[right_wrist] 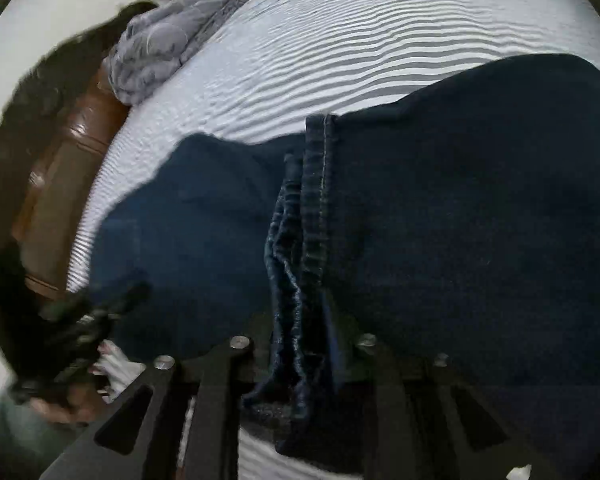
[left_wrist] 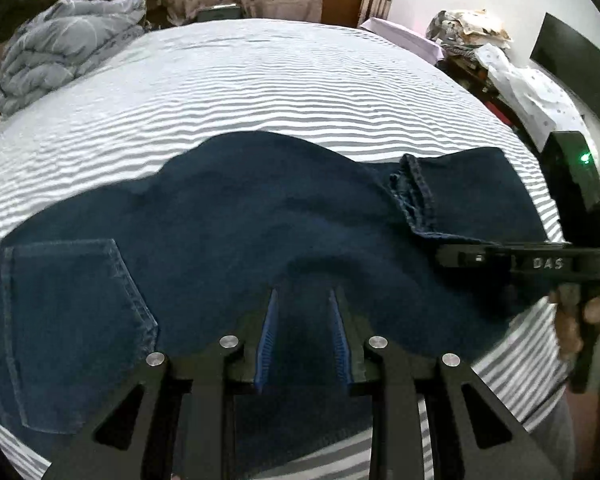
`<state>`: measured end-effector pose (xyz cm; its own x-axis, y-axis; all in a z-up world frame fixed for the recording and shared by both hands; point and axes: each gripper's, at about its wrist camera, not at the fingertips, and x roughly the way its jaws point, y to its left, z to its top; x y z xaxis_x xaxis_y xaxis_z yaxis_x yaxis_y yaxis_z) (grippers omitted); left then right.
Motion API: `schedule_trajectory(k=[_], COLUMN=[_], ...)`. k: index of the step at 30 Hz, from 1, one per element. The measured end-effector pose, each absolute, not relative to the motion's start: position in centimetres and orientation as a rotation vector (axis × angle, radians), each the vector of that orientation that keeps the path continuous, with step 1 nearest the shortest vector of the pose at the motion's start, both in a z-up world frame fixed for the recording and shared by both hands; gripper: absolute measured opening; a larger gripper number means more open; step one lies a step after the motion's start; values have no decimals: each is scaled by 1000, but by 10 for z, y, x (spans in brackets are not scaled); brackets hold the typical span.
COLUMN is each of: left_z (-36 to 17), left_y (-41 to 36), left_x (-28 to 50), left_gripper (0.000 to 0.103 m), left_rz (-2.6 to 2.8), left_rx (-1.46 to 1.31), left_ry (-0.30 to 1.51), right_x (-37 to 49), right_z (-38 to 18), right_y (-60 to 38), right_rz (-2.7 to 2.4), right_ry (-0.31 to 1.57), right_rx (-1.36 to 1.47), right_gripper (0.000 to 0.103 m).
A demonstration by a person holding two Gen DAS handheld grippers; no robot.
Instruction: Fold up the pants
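Dark blue jeans [left_wrist: 240, 232] lie across the striped bed sheet [left_wrist: 260, 88], with a back pocket [left_wrist: 72, 320] at the left. My left gripper [left_wrist: 304, 294] points down onto the middle of them, and a ridge of denim rises into its blue pads [left_wrist: 270, 332]. It looks shut on that fold. At the right, my right gripper [left_wrist: 444, 258] lies side-on at the leg hem [left_wrist: 416, 196], with a person's hand [left_wrist: 592, 312] behind it. In the right wrist view the stitched hem [right_wrist: 316, 200] runs down between the fingers of my right gripper [right_wrist: 304, 320], which is shut on it and mostly hidden by cloth.
A crumpled grey quilt [left_wrist: 56, 52] sits at the bed's far left corner. Piled cloth and clutter [left_wrist: 472, 36] and a black panel [left_wrist: 576, 68] stand beyond the right edge. A wooden bed frame [right_wrist: 60, 184] borders the left side. Bare striped sheet [right_wrist: 340, 40] lies beyond the jeans.
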<state>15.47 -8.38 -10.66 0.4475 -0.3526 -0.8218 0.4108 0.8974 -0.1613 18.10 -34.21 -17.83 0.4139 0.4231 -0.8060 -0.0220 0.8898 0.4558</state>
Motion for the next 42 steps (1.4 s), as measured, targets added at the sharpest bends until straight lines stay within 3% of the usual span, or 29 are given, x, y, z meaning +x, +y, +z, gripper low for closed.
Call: schedule_trajectory(k=[2,4,6,11,19,25,30,42], left_z=[-105,-102,-97,-93,-128,-148,-155,-152], left_y=[-85,-88,-94,-116,-138,-146,-155,-133], left_x=[154,154,153,146,168,186,191,186], left_gripper=[32,34,37,52,56,59,69,68], left_rz=[-496,-524,-554,-698,-770,-694,-666,-626], left_rx=[44,15,-14,-89,-424,-546,-589,-586], left_ry=[1008,1011,1009,1070,1313,1407,1443,1428], right_x=[176,167,151,101,46,51,63,73], right_z=[-170,-158,-141,-120,-140,-170,-181,-196], right_y=[-339,-341,-345,-380,-413,-399,-382,-360], right_rz=[297,297,293,251,260,339,386,460], right_ry=[1103,1080,1035,953,931,948,947,916], right_rx=[380,387,409,512,700,839,871,948], right_gripper=[37,57,60,62,62,62,62,62])
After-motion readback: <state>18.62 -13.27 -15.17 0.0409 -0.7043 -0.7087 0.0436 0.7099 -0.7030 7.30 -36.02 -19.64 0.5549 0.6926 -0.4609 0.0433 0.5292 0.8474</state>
